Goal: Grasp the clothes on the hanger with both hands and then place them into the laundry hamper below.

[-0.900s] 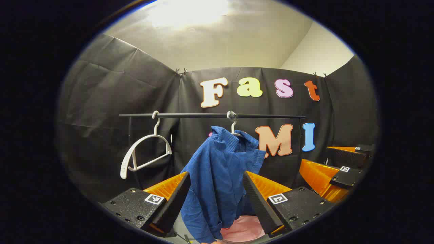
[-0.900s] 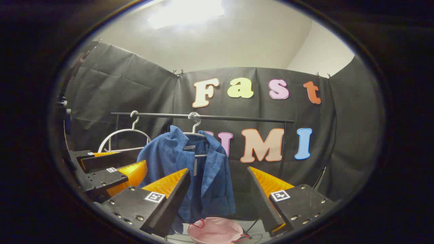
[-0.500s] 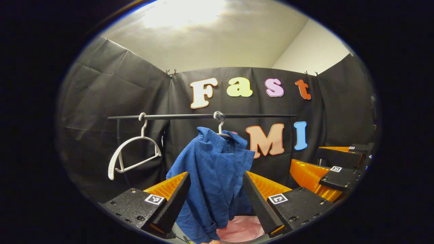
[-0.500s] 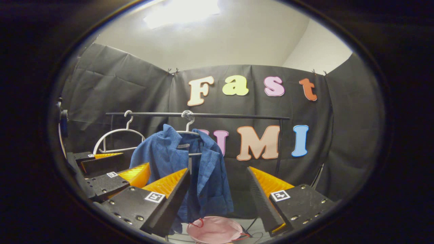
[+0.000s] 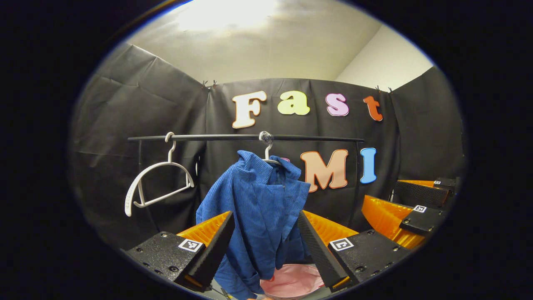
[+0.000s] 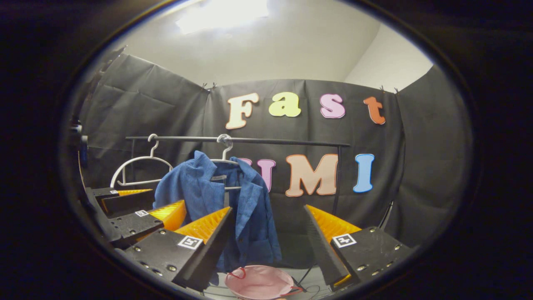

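Slightly lower and further left in both views than a moment ago, the rail (image 5: 245,137) and its load have drifted as both hands shift, though neither gripper has closed in on the cloth. Judged from this, the step in hand is the approach: nothing is grasped yet. The shirt (image 5: 254,208), a blue ribbed garment with a collar, hangs open-fronted on a white hanger (image 5: 266,154) hooked over the rail, its cloth bunched and drooping low on one side in the left gripper view; in the right gripper view it (image 6: 216,204) shows its inner collar and label. Below it sits the pink hamper (image 6: 259,282), with a red handle loop at its rim, almost straight under the hem. An empty hanger (image 5: 156,185) hangs further along the rail, well apart from the shirt. The left gripper (image 5: 264,246) has its fingers spread wide, the shirt seen between them but farther off, not touched. The right gripper (image 6: 268,241) is likewise spread, holding nothing. Next, I judge, each must go forward to a shoulder, pinch cloth there, and lift it clear of the hanger before lowering.
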Demonstrator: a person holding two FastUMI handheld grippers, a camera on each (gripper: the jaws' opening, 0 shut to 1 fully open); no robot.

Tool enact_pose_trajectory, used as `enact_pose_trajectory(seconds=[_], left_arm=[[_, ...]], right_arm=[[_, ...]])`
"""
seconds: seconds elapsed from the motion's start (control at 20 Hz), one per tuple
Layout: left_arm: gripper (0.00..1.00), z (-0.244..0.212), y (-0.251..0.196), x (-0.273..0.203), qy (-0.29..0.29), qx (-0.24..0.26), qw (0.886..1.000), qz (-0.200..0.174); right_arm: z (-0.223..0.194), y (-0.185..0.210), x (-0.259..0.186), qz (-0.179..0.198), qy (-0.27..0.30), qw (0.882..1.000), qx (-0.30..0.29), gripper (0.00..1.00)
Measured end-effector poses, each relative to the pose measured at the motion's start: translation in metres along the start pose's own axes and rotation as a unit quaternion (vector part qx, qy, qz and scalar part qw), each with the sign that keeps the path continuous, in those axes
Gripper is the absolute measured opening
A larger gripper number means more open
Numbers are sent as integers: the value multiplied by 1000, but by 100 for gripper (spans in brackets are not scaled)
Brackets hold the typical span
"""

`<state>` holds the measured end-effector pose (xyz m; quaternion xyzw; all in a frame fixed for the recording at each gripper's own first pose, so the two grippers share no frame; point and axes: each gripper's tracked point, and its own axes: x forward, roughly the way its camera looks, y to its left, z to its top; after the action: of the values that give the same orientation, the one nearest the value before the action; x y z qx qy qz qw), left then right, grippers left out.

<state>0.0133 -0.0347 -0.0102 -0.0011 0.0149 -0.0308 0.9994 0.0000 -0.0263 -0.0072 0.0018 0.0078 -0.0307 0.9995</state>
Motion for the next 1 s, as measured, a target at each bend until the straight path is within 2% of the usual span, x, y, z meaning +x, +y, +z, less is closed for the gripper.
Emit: enact_pose_trajectory(seconds=[0.55, 1.0], left_arm=[[94, -16, 12, 18, 19, 15, 999, 35], [94, -21, 8, 66, 14, 16, 998, 59]], right_arm=[[-1, -6, -1, -2, -7, 1000, 1, 98], [-1, -27, -2, -18, -6, 1000, -4, 96]])
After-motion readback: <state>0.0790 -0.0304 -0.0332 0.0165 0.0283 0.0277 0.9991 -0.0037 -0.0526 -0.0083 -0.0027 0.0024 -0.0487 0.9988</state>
